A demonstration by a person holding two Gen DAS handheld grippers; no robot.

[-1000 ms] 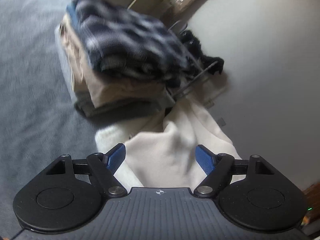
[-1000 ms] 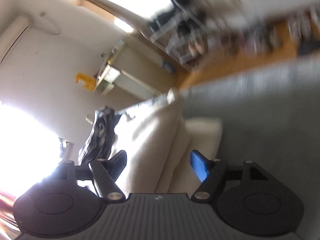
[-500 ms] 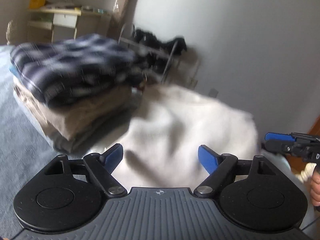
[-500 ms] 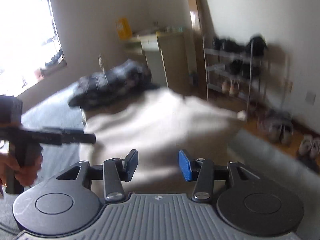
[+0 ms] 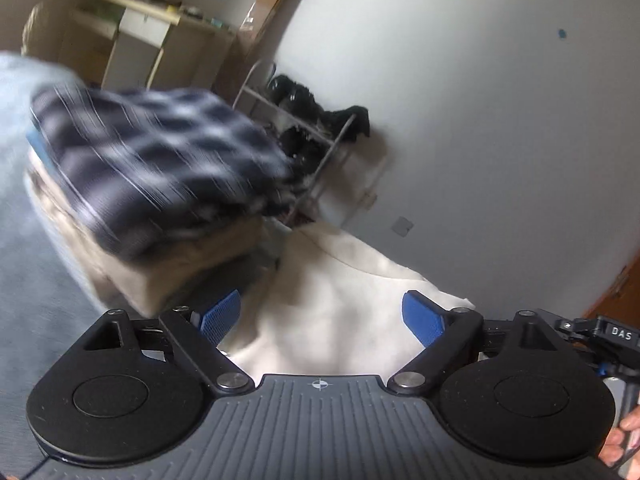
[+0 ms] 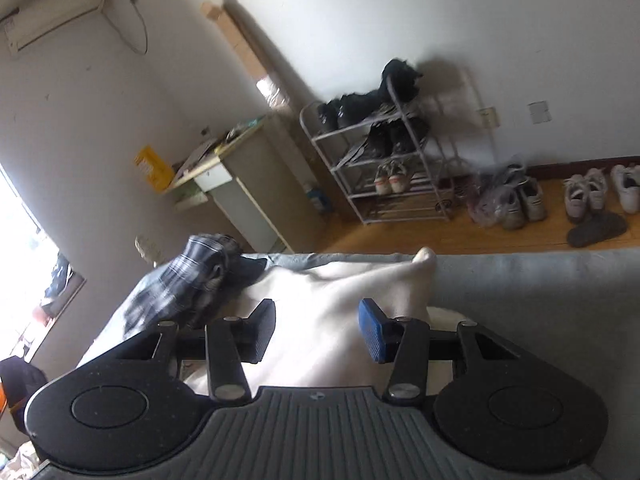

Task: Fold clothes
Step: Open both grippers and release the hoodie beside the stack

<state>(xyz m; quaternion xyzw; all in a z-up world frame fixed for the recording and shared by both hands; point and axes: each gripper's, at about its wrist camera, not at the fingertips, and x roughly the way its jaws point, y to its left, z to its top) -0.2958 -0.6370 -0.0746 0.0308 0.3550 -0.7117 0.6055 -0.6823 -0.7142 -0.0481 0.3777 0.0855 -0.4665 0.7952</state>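
A cream garment (image 5: 344,312) lies on the grey bedding just right of a stack of folded clothes topped by a dark plaid shirt (image 5: 160,168). My left gripper (image 5: 322,316) hovers over the garment's near part. Its jaws are opening wide, with cloth between the blue pads but not pressed. In the right wrist view the cream garment (image 6: 320,312) bunches up between the pads of my right gripper (image 6: 318,330), which grips it while its jaws ease slightly apart. The plaid shirt (image 6: 192,276) sits just beyond, at the left.
Beige folded pieces (image 5: 192,264) lie under the plaid shirt. Grey bedding (image 6: 520,292) spreads to the right. A metal shoe rack (image 6: 384,160), a desk (image 6: 240,184) and loose shoes (image 6: 520,200) stand on the wood floor by the wall. A person's fingers (image 5: 624,436) show at the lower right.
The left gripper has risen and rolled, and its jaws have spread wider. The right gripper swung round to face the wall, rose, and its jaws narrowed onto the cream cloth.
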